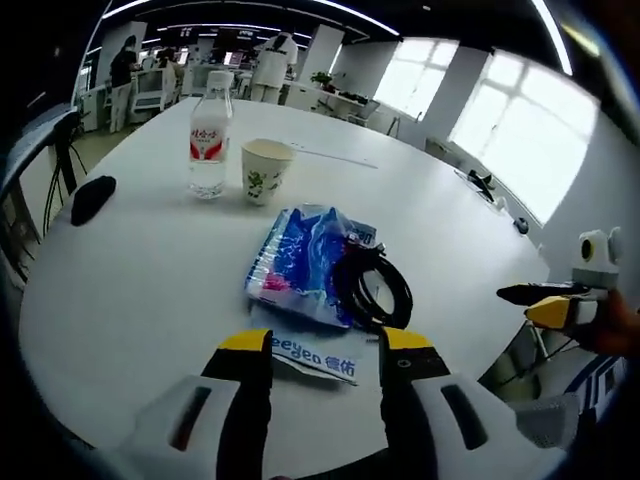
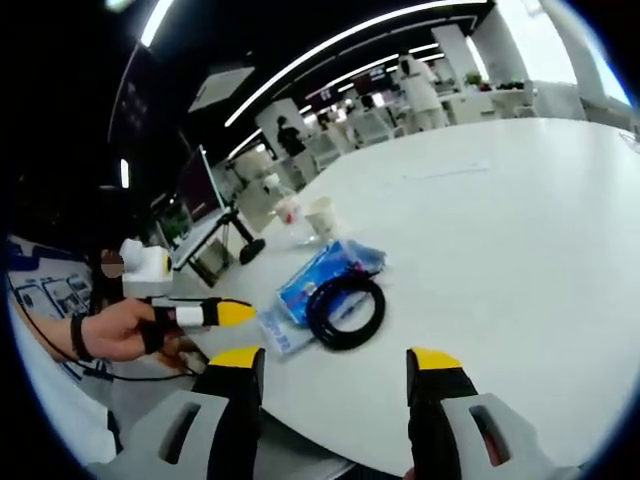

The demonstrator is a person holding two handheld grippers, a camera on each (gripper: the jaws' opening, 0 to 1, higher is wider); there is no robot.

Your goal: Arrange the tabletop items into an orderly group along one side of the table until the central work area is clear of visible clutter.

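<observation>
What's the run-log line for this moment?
left gripper: open, empty | right gripper: open, empty | coiled black cable on blue plastic packet | clear water bottle beside paper cup

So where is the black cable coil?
Left gripper view: the black cable coil lies on the blue packet's right edge, just beyond the left gripper.

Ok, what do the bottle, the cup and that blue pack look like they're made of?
The bottle looks like clear plastic: you see through it, and a red label wraps it. The cup appears to be matte paper, cream with a printed green leaf pattern. The blue pack seems a soft glossy plastic wrapper, creased and catching highlights; its contents cannot be told.
</observation>
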